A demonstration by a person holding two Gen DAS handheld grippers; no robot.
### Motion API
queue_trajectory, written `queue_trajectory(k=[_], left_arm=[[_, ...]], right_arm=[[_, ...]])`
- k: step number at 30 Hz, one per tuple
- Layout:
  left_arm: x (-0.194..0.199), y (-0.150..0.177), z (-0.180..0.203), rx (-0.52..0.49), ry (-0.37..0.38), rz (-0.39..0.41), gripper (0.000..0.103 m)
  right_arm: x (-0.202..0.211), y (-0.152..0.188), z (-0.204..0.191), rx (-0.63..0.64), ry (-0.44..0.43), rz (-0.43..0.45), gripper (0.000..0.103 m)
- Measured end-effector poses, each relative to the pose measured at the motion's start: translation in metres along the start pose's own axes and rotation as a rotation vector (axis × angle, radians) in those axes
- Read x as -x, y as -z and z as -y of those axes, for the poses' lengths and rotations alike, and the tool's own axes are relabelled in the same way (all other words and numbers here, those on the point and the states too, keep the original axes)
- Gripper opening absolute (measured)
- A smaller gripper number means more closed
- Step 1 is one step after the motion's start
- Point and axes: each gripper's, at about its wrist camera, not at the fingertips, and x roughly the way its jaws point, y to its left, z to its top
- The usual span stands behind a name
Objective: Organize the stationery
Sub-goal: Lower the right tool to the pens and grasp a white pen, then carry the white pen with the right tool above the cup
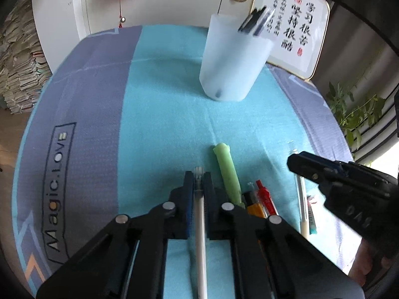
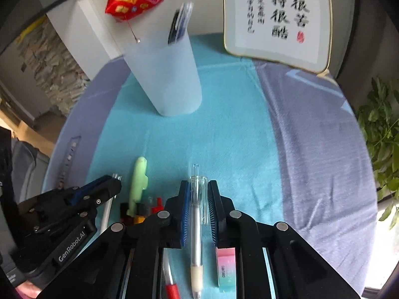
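A frosted white pen cup [image 1: 233, 62] with several dark pens in it stands at the back of the teal cloth; it also shows in the right wrist view [image 2: 165, 74]. My left gripper [image 1: 198, 177] is shut on a white pen [image 1: 200, 221], low over the cloth. My right gripper [image 2: 198, 186] straddles a clear pen with a cream grip [image 2: 197, 224]; the jaws stand close on each side of it, a small gap showing. A green cactus-shaped pen [image 1: 228, 172], a red pen [image 1: 265, 196] and an orange-black one [image 1: 254, 208] lie between the grippers.
A pink-and-teal eraser [image 2: 225, 266] and a red pen [image 2: 172, 286] lie under my right gripper. A framed calligraphy board [image 1: 291, 27] leans at the back right. A plant [image 2: 381, 134] stands off the right edge. The cloth covers a round table [image 1: 82, 114].
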Motion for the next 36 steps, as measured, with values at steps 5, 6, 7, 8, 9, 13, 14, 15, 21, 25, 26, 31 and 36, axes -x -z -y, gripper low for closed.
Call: queue_trajectory(k=[5,6,7,8,9,13,14,15,21,25,26,31,36], left_arm=[[0.026,-0.001,0.002,-0.008,0.012,0.052,0.006],[0.032,-0.001,0.002,-0.01,0.014,0.065,0.006],[0.038,0.0,0.003,-0.011,0.015,0.076,0.006],[0.041,-0.001,0.004,-0.012,0.017,0.083,0.006],[0.047,-0.001,0.004,-0.014,0.02,0.094,0.006],[0.07,-0.001,0.006,-0.021,0.03,0.145,0.006],[0.074,-0.001,0.007,-0.023,0.03,0.155,0.006],[0.081,-0.001,0.009,-0.027,0.031,0.172,0.006],[0.104,-0.006,0.016,-0.058,0.015,0.238,0.006],[0.12,-0.013,0.018,-0.066,0.005,0.278,0.006],[0.122,-0.014,0.019,-0.069,0.003,0.285,0.006],[0.136,-0.027,0.026,-0.09,-0.015,0.333,0.006],[0.149,-0.039,0.033,-0.113,-0.024,0.374,0.006]], right_arm=[[0.026,-0.001,-0.003,0.005,-0.016,0.06,0.015],[0.032,0.0,-0.005,0.007,-0.019,0.072,0.015],[0.036,0.0,-0.007,0.008,-0.022,0.082,0.015],[0.04,0.0,-0.007,0.01,-0.024,0.091,0.015],[0.046,0.0,-0.01,0.014,-0.027,0.104,0.015],[0.065,0.003,-0.015,0.027,-0.037,0.149,0.015],[0.071,0.004,-0.017,0.031,-0.041,0.163,0.015],[0.075,0.004,-0.019,0.035,-0.041,0.175,0.015],[0.099,0.001,-0.027,0.061,-0.034,0.24,0.015],[0.109,-0.003,-0.029,0.069,-0.011,0.264,0.015],[0.112,-0.004,-0.03,0.073,-0.01,0.272,0.015],[0.125,-0.011,-0.032,0.086,0.0,0.305,0.015],[0.137,-0.021,-0.035,0.093,0.001,0.339,0.015]])
